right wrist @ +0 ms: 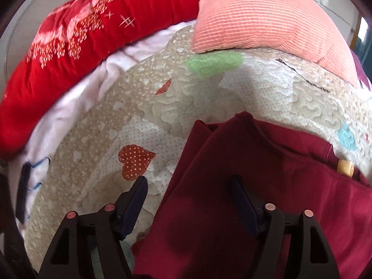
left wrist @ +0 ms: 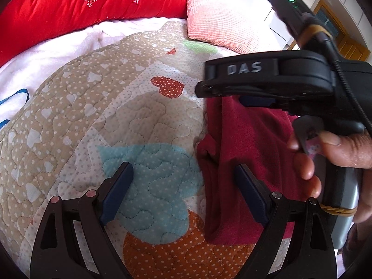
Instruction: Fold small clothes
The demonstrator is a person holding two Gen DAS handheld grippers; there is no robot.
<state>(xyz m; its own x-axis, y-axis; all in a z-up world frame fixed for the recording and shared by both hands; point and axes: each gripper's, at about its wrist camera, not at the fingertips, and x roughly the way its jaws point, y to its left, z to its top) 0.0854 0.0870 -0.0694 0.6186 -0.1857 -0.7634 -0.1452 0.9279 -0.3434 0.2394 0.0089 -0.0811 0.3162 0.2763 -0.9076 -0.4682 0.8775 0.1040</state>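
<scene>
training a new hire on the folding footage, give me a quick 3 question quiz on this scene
1. True or false: the left claw is clamped on the maroon garment.
2. Which pillow touches the quilt's green heart patch? A) red pillow B) pink ribbed pillow
3. Fill in: the right claw stands open, one finger over the quilt, the other over the ____.

Key
1. False: its jaws are wide apart, nothing pinched.
2. B
3. maroon garment
</scene>
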